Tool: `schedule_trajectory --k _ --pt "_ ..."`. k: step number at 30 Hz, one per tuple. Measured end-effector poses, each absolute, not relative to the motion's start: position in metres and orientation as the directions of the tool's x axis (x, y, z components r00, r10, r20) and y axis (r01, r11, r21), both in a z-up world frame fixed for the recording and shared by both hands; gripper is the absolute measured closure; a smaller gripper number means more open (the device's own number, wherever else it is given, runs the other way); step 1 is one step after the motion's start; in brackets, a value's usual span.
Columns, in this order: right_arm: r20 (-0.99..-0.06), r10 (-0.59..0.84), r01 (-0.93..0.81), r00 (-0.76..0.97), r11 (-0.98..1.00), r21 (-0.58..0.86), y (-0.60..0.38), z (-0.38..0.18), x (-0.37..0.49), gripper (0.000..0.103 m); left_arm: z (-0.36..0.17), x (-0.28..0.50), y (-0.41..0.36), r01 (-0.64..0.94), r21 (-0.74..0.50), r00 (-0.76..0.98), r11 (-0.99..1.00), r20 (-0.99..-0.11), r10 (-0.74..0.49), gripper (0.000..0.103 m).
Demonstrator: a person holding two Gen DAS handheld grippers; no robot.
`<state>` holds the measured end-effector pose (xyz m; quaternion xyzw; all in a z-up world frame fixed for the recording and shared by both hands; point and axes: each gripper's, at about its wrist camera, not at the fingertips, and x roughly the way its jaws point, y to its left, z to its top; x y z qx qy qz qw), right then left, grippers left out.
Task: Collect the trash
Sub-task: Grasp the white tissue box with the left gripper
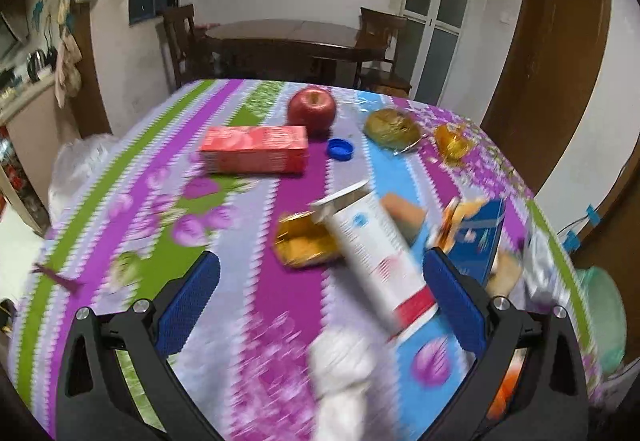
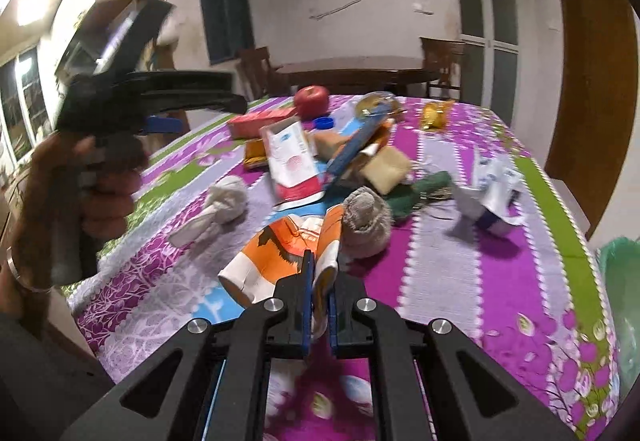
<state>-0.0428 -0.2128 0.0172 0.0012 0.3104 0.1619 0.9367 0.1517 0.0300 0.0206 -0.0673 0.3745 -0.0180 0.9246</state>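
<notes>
Cloth in glossy purple, green and lilac stripes is covering the table, and litter is lying scattered over it. Right gripper is pinching a crumpled orange-and-white paper carton, its blue pads pressed tight on the carton's near flap; the rest of the carton is fanning out ahead and to the left of the fingers. Left gripper is hovering with its textured blue pads spread wide and nothing between them touching. A white tube with a red band is lying aslant just ahead, its capped end close to the right pad, blurred. A knotted white rag is sitting low between the fingers, also blurred. Gold foil wrapper is lying beside the tube. Farther off, a flat red box, a round red apple and a small blue cap are resting near one another. A grey wool sock ball is sitting just beyond the carton, touching it.
</notes>
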Motion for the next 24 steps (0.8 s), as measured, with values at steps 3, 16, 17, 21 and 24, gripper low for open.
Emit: schedule_trajectory --k 3,16,17,21,24 --pt "-0.571 0.293 -0.287 0.767 0.952 0.104 -0.223 0.016 -0.046 0.096 0.008 0.179 0.013 -0.032 -0.148 0.677 0.988 -0.731 -0.088 0.005" --pt "-0.546 0.273 -0.267 0.792 0.959 0.092 -0.225 0.022 -0.051 0.096 -0.04 0.217 -0.004 -0.071 -0.149 0.573 0.986 -0.815 -0.082 0.033" --pt "-0.541 0.267 -0.264 0.798 0.961 0.086 -0.223 0.024 -0.052 0.096 -0.038 0.214 -0.005 -0.059 -0.147 0.586 0.987 -0.806 -0.085 0.047" --pt "-0.516 0.229 -0.231 0.825 0.971 0.061 -0.212 0.031 -0.052 0.096 -0.034 0.21 -0.004 -0.025 -0.172 0.585 0.985 -0.801 -0.125 0.055" --pt "-0.511 0.189 -0.189 0.839 0.981 0.053 -0.206 0.035 -0.049 0.096 -0.03 0.203 -0.002 -0.005 -0.184 0.599 0.983 -0.787 -0.144 0.057"
